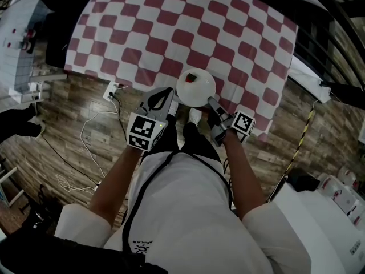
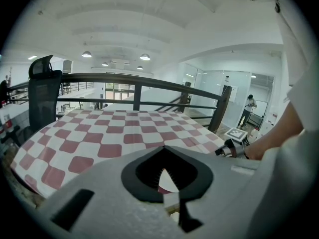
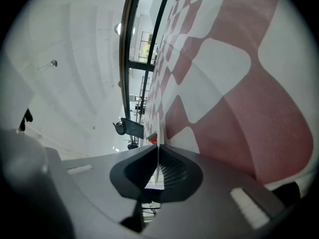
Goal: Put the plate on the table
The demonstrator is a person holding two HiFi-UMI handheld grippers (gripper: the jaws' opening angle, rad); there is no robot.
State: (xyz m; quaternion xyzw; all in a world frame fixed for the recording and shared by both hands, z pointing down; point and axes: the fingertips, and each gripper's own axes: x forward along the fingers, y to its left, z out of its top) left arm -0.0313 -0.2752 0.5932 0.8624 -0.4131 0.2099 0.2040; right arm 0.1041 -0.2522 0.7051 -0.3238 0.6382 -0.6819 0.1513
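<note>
A white plate (image 1: 195,89) with a small red item (image 1: 192,77) on it sits at the near edge of the table, which is covered by a red-and-white checked cloth (image 1: 171,27). My right gripper (image 1: 212,103) is turned on its side and shut on the plate's right rim. In the right gripper view the rim runs as a thin white line between the closed jaws (image 3: 158,148). My left gripper (image 1: 171,103) stands upright just left of the plate, with its fingertips together (image 2: 164,149). A sliver of white plate shows through the slit behind them.
White cables and a power strip (image 1: 111,90) lie on the wooden floor left of my legs. A black railing (image 2: 139,78) runs behind the table and an office chair (image 2: 42,93) stands at its far left. White equipment (image 1: 336,210) stands at my right.
</note>
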